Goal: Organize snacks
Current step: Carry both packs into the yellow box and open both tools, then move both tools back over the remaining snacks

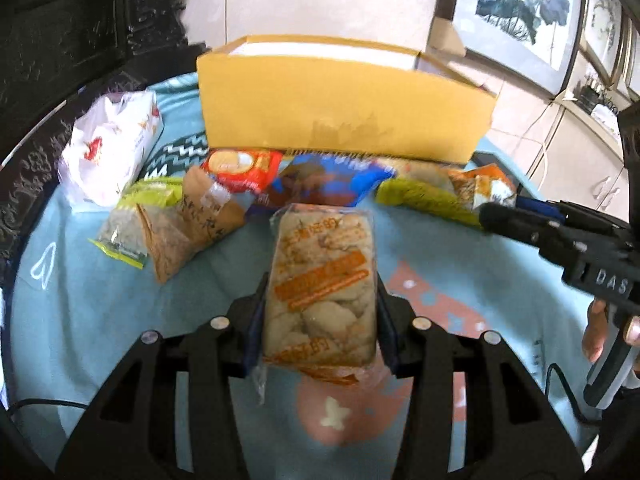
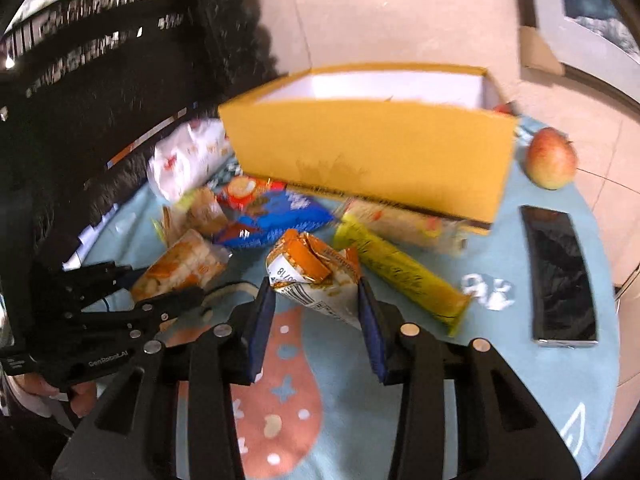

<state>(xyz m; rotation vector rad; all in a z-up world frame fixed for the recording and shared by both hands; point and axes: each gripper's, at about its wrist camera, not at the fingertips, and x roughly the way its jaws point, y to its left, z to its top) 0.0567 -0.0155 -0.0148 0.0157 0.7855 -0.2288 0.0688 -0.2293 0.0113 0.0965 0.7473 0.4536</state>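
- Tiled floor and framed ink paintings [image 1: 520,4] are seen behind a round table under a light-blue patterned cloth [image 1: 80,320], where snacks are being sorted toward a yellow cardboard box [image 1: 344,108] at 12 o'clock.
- Clamped across its width in the left gripper [image 1: 320,300] is a clear-wrapped orange-labelled cake pack [image 1: 322,280], held clear of the cloth; it is judged light, soft and crushable, best held by its long edges with modest pressure, as its film looks slippery.
- Closed on the right gripper's [image 2: 316,300] pads is a crumpled orange-and-white snack packet [image 2: 316,276], gripped at its lower end; it is judged almost weightless and floppy, likely to sag.
- Between grippers and box, a blue biscuit bag [image 2: 276,216], a red packet [image 2: 240,190], a long yellow bar [image 2: 400,272] and a brown paper-wrapped snack [image 1: 192,224] are piled; the box's tall front wall must be cleared from above.
- At 10 o'clock a white plastic bag [image 1: 108,148] is slumped; at 2 o'clock an apple [image 2: 550,160] and at 3 o'clock a black phone [image 2: 560,276] are left well apart from the pile.
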